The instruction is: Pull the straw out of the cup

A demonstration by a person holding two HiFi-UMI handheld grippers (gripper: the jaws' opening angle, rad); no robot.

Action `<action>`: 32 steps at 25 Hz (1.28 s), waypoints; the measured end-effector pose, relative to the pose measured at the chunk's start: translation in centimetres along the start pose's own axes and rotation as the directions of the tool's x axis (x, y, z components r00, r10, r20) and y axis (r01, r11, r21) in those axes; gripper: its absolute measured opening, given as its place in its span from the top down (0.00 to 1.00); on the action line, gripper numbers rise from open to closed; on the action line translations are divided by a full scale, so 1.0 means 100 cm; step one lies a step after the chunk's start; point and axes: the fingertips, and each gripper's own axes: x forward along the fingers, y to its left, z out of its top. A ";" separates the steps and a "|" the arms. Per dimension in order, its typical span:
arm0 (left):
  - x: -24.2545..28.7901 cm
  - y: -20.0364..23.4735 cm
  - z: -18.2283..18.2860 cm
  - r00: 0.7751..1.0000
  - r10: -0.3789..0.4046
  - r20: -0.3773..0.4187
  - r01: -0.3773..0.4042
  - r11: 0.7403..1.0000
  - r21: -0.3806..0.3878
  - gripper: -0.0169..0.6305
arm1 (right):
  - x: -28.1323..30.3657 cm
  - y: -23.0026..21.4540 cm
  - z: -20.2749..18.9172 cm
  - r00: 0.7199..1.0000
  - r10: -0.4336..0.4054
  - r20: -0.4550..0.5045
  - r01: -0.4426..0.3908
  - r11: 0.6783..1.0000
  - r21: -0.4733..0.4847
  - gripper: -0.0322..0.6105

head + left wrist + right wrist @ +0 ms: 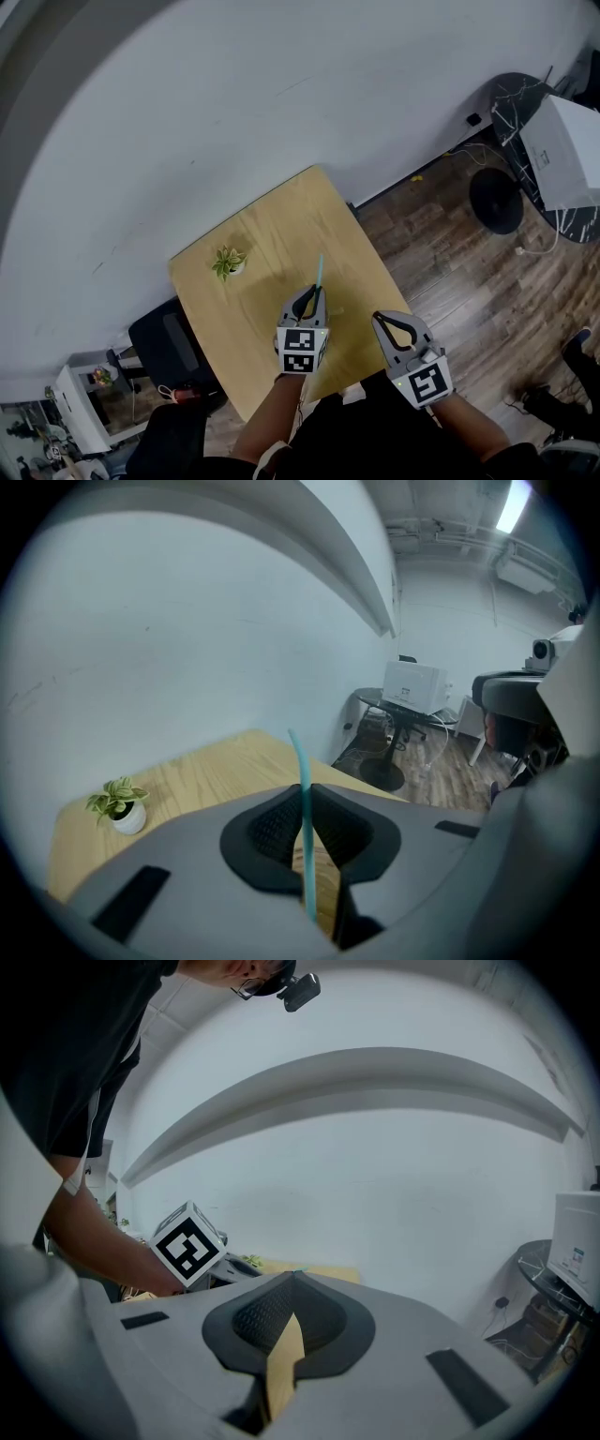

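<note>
A thin teal straw [319, 272] stands tilted above the wooden table [272, 234]. My left gripper [311, 292] is shut on the straw's lower part. In the left gripper view the straw [302, 771] runs up between the two dark pads, and the gripper [305, 791] pinches it. No cup shows in any view. My right gripper [380, 320] hovers near the table's front right edge, tips together with nothing in them. In the right gripper view the right gripper [291, 1281] is shut, with only table wood showing behind the jaws.
A small potted plant [228, 262] sits at the table's far left, also in the left gripper view [120, 806]. A black chair [169, 347] stands left of the table. A white box [562, 150] rests on a dark round table at the right. A white wall lies behind.
</note>
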 end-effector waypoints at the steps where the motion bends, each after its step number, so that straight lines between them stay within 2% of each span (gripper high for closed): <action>1: -0.001 0.001 0.000 1.000 0.002 0.000 -0.002 1.000 -0.006 0.90 | 0.000 0.002 -0.001 1.000 0.008 -0.007 -0.008 1.000 -0.007 0.92; 7: -0.010 0.007 0.006 1.000 0.020 0.024 -0.019 0.999 -0.034 0.90 | -0.002 0.004 0.001 1.000 0.015 0.013 -0.015 1.000 -0.003 0.92; 10: -0.018 0.011 0.010 0.999 0.027 0.037 -0.025 0.997 -0.078 0.90 | -0.001 0.004 0.005 1.000 0.017 0.025 -0.017 1.000 -0.009 0.92; 19: -0.052 0.018 0.039 0.991 0.072 0.113 -0.063 0.995 -0.083 0.90 | 0.003 0.018 0.016 0.997 0.066 0.030 -0.064 0.996 -0.055 0.92; 27: -0.094 0.027 0.077 0.967 0.127 0.223 -0.105 0.988 -0.109 0.90 | 0.011 0.021 0.038 0.992 0.092 0.087 -0.084 0.993 -0.087 0.92; 32: -0.126 0.034 0.100 0.937 0.173 0.303 -0.135 0.980 -0.143 0.90 | 0.018 0.025 0.061 0.983 0.121 0.141 -0.106 0.988 -0.108 0.92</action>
